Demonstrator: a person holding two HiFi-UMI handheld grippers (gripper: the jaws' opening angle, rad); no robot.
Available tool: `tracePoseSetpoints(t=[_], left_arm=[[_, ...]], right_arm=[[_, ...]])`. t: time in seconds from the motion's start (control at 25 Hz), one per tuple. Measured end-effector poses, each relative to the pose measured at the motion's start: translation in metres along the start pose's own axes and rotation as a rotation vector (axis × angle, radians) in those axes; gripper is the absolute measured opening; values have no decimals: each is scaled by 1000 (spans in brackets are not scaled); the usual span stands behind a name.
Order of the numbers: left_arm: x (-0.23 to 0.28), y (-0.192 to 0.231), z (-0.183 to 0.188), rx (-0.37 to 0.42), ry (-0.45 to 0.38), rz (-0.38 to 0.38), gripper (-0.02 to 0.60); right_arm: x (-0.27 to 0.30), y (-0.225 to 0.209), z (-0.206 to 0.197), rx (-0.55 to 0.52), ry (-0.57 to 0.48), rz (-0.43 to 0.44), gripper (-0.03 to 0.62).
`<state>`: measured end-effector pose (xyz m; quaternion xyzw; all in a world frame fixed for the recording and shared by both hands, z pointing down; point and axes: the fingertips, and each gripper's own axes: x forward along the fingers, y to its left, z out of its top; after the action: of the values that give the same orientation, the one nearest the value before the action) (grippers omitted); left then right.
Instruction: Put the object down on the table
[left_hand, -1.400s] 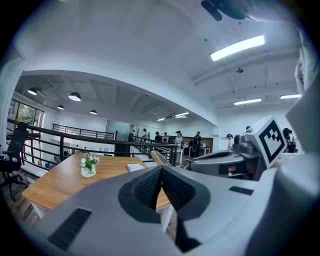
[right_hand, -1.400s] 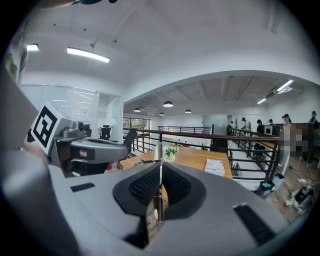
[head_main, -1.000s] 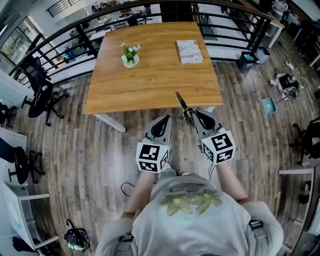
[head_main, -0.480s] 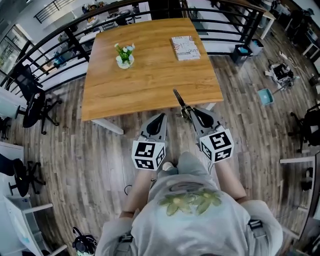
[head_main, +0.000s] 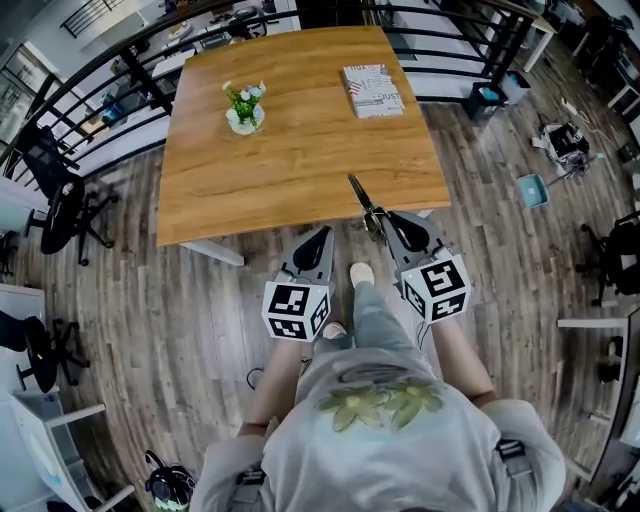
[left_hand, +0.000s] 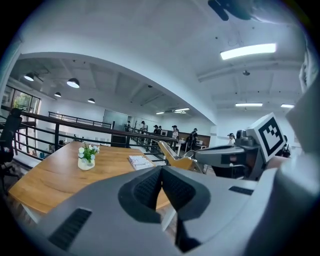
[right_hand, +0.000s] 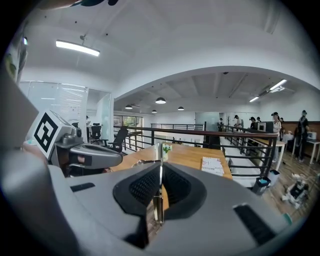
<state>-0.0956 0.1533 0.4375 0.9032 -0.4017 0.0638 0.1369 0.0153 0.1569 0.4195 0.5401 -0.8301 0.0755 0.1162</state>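
Note:
My right gripper (head_main: 386, 222) is shut on a thin, flat metal tool (head_main: 359, 198). The tool sticks out forward and to the left, over the near edge of the wooden table (head_main: 300, 150). In the right gripper view the tool (right_hand: 159, 152) shows edge-on between the pressed pads, pointing at the table (right_hand: 195, 156). My left gripper (head_main: 318, 241) hangs beside it over the floor, just short of the table edge, shut with nothing in it. From the left gripper view the jaws (left_hand: 161, 172) meet, and the tan tool (left_hand: 172, 154) shows to the right.
A small white pot of flowers (head_main: 243, 108) and a book (head_main: 372, 90) lie on the far half of the table. A black railing (head_main: 450, 45) runs behind it. Office chairs (head_main: 60, 205) stand at the left, with a blue bin (head_main: 532, 190) and clutter at the right. The person's shoe (head_main: 360, 274) is between the grippers.
The person has stepped forward: the table sits a little nearer, and a shoe now shows between the grippers. Both grippers keep their pose, and the tool stays held.

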Motion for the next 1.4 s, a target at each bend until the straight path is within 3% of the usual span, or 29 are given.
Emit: tracePoseSetpoints(t=[0.92,1.4], left_arm=[[149,90,82,32,-56,100,12],[205,119,86,11,-43,172,12]], right_arm=[[147,-130,92,-78,-101,62,20],[201,-170,93,-163,-71,123,20]])
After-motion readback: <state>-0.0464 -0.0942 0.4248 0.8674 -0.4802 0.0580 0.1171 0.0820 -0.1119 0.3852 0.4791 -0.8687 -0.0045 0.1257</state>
